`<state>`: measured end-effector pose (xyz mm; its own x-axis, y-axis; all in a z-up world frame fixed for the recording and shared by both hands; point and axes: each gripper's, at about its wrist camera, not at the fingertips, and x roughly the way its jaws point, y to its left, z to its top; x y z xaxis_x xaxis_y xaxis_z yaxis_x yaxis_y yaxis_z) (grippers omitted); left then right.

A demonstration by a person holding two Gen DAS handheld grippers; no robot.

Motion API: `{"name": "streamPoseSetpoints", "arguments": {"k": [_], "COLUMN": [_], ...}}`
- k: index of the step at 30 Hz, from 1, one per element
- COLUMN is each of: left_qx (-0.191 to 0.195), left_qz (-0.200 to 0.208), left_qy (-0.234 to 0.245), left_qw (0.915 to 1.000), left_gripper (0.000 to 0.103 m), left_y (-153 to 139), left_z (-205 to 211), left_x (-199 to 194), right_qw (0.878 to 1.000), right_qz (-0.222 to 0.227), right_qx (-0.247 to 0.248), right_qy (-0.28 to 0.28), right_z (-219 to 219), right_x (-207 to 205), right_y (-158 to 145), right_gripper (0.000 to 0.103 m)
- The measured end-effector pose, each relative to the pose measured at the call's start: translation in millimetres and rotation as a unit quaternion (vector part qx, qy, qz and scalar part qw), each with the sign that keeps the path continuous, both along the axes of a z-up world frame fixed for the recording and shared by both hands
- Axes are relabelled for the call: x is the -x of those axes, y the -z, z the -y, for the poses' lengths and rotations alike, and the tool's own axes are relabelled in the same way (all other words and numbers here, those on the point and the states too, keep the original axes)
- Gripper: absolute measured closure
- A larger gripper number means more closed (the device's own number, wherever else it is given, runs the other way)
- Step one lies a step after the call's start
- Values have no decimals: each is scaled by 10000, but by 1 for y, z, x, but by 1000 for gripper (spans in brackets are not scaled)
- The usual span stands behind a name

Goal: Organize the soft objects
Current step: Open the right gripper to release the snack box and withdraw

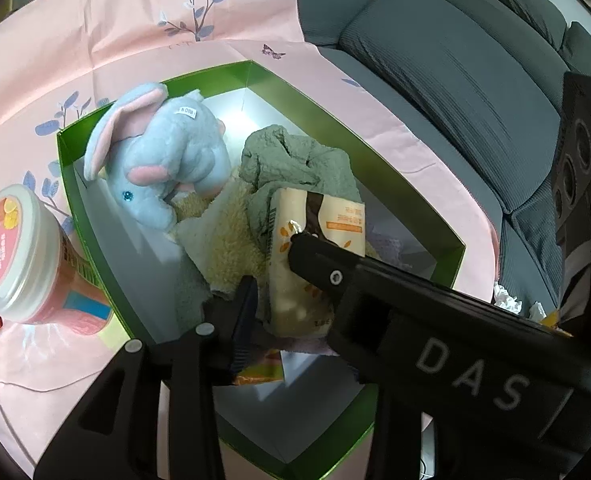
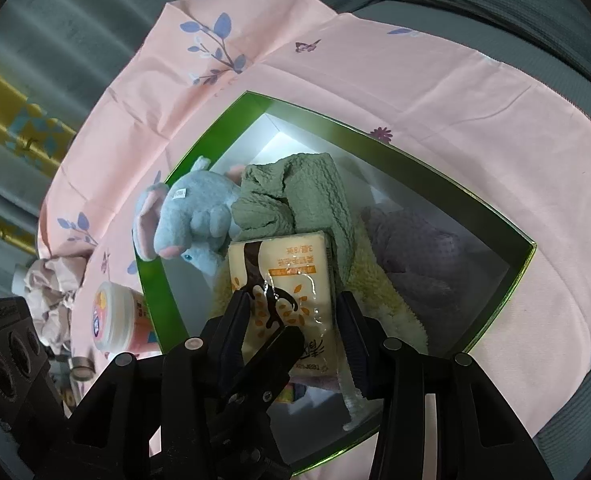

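A green box [image 1: 327, 120] [image 2: 415, 164] lies on a pink floral cloth. In it are a blue plush elephant [image 1: 167, 152] [image 2: 199, 216], a green towel [image 1: 295, 160] [image 2: 295, 196], a cream fluffy cloth [image 1: 227, 236] [image 2: 383, 300] and a purple cloth [image 2: 419, 248]. A cream tissue pack [image 1: 315, 232] [image 2: 287, 272] stands on the cloths. My left gripper [image 1: 271, 264] is over the box with its fingers on either side of the pack. My right gripper [image 2: 295, 312] also straddles the pack, its fingers close against both sides.
A pink jar with a white lid [image 1: 19, 260] [image 2: 115, 316] stands on the pink cloth [image 1: 135, 40] [image 2: 415, 80] left of the box. A grey sofa cushion [image 1: 455, 80] lies behind. Crumpled paper [image 2: 51, 288] lies at the far left.
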<state>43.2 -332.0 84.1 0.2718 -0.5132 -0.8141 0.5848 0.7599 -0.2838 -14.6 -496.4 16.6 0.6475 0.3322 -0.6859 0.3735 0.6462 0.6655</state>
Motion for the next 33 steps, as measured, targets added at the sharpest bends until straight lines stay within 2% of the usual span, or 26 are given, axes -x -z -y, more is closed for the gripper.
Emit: {"name": "streamPoseSetpoints", "arguments": {"k": [8,12,15,17,19,21,22,29,33], "left_qx": [135,242,345,396,476,480,464,367,367], "left_qz": [180,287,389,430,515,578,631,752,804], "left_qy": [-32,-6,-35,-67,-106,-187,-263,-798,-1193], "left_qw": [9997,9993,9986,9983,9975,9970,9966,9933,9889], "left_gripper": [67,57,47,40,39,26,24,22,15], "left_y": [-21,-37,-50,-59,-67,-73,-76,-85,-88], "left_z": [-12,-23,-35,-44,-54,-64,-71,-120,-152], "left_x": [12,20,27,30,34,36,37,37,37], "right_qw": [9993,9984,9971,9961,9948,9934,9926,9877,9831], "right_qz": [380,563,738,855,987,1115,1176,1380,1550], "right_qx": [-33,96,138,163,215,256,281,739,935], "right_qy": [-31,63,113,144,130,86,58,-60,-269], "right_z": [-1,-2,-4,-6,-10,-15,-18,-45,-65], "right_x": [8,17,24,28,31,33,33,40,41], "right_y": [-15,-28,-39,-46,-53,-60,-64,-89,-102], "right_gripper": [56,41,40,34,28,26,24,18,17]}}
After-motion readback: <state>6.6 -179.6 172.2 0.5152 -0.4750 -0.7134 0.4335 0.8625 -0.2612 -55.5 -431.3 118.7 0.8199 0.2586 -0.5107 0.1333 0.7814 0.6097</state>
